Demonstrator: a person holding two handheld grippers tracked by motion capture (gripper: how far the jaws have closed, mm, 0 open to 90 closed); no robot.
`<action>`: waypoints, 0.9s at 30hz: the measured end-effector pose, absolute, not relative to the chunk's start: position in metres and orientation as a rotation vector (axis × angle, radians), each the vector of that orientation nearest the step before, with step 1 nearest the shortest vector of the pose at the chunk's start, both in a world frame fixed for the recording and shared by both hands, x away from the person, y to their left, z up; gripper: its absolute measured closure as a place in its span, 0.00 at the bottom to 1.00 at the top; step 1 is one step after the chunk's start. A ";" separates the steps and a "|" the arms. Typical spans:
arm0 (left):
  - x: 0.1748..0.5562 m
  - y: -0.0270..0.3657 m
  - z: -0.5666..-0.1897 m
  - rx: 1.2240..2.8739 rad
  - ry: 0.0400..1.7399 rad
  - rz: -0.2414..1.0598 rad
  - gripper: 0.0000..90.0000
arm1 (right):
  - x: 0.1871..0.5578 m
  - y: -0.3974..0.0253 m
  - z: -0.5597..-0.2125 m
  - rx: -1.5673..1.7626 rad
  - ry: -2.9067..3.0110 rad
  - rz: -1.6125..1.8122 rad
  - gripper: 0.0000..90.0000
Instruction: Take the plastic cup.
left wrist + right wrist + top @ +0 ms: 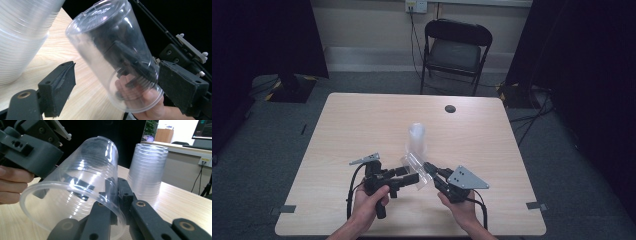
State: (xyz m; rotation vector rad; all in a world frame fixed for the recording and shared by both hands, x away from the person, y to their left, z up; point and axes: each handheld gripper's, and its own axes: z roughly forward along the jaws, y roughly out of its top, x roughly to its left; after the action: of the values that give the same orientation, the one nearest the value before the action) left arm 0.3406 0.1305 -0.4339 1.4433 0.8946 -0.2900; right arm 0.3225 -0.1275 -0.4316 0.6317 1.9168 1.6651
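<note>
Clear ribbed cup [82,182], black hand-held gripper [117,202], seemingly pale wood-grain table [362,130].

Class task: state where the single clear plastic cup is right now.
In the high view the single clear cup is held tilted above the table's near middle, between the left gripper and right gripper, just in front of the cup stack.

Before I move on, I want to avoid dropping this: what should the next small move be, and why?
Probably close the left gripper gently on the cup. The left gripper view shows its jaws open on either side of the cup, one pad well clear of it. The right gripper pinches the rim, one jaw inside. The stack of cups stands apart on the table.
</note>
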 end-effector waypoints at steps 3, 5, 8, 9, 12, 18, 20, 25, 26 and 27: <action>0.340 0.132 -0.434 1.484 0.879 -0.240 0.16 | 0.324 -0.130 -0.430 0.652 1.927 1.668 0.99; 0.341 0.133 -0.434 1.511 0.874 -0.209 0.17 | 0.327 -0.131 -0.429 0.659 1.930 1.668 0.99; 0.342 0.134 -0.435 1.536 0.875 -0.175 0.17 | 0.329 -0.133 -0.428 0.684 1.936 1.680 0.99; 0.341 0.134 -0.435 1.537 0.881 -0.162 0.17 | 0.330 -0.134 -0.428 0.694 1.942 1.680 0.99; 0.342 0.135 -0.436 1.561 0.866 -0.124 0.17 | 0.331 -0.138 -0.427 0.735 1.960 1.688 0.99; 0.339 0.134 -0.436 1.608 0.847 -0.042 0.17 | 0.331 -0.144 -0.423 0.779 2.014 1.675 1.00; 0.338 0.133 -0.437 1.631 0.841 -0.008 0.17 | 0.332 -0.145 -0.421 0.793 2.030 1.668 1.00; 0.339 0.133 -0.438 1.646 0.836 0.039 0.18 | 0.335 -0.152 -0.420 0.854 2.059 1.647 1.00; 0.339 0.134 -0.438 1.644 0.841 0.039 0.19 | 0.336 -0.154 -0.420 0.870 2.065 1.642 1.00; 0.339 0.134 -0.438 1.646 0.845 0.059 0.20 | 0.336 -0.156 -0.420 0.882 2.068 1.643 1.00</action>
State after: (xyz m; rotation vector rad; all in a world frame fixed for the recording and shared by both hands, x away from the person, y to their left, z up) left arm 0.3393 0.1343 -0.4381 1.6456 0.8448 0.0593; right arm 0.3363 -0.1560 -0.4198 0.8823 2.0684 1.6425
